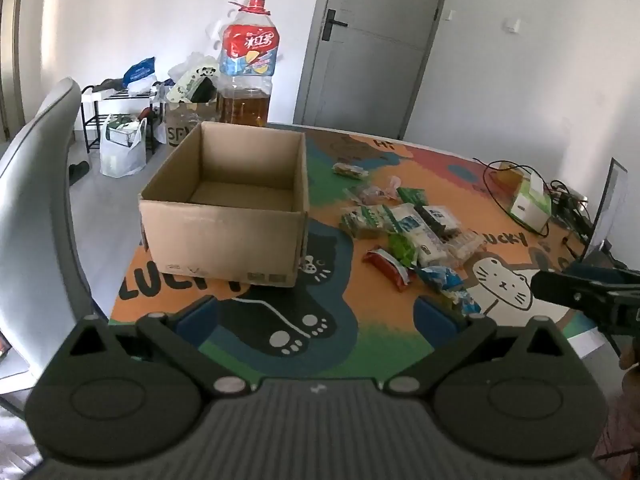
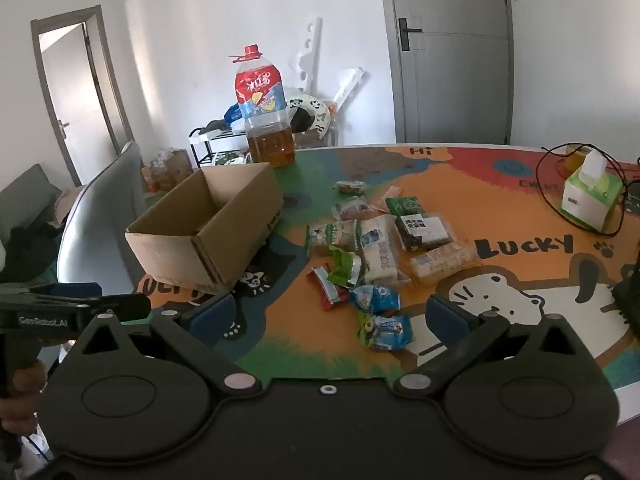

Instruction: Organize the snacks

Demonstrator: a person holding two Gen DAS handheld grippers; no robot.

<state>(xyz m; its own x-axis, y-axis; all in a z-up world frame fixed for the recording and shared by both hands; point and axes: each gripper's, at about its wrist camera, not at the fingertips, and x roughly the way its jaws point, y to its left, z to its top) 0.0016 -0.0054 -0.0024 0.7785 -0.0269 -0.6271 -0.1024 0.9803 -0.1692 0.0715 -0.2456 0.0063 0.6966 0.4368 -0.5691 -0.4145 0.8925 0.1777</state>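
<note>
the cardboard box (image 1: 224,216) stands open and looks empty on the left part of the desk (image 1: 360,332), and the snacks (image 2: 380,240) lie loose in a scatter just to its right, none of them in the box yet. both tools hover above the near edge: the left gripper (image 1: 318,312) and the right gripper (image 2: 328,312) each have their jaws spread wide with nothing between them. the sensible start is probably the nearest packet, the blue-green packet (image 2: 386,330), which sits just ahead of the right gripper. come down over it with one pad on each long side, close on the body rather than the crimped end so the slippery film does not slide out, then lift clear before crossing to the box, well away from the oil bottle (image 2: 264,120) behind it.
</note>
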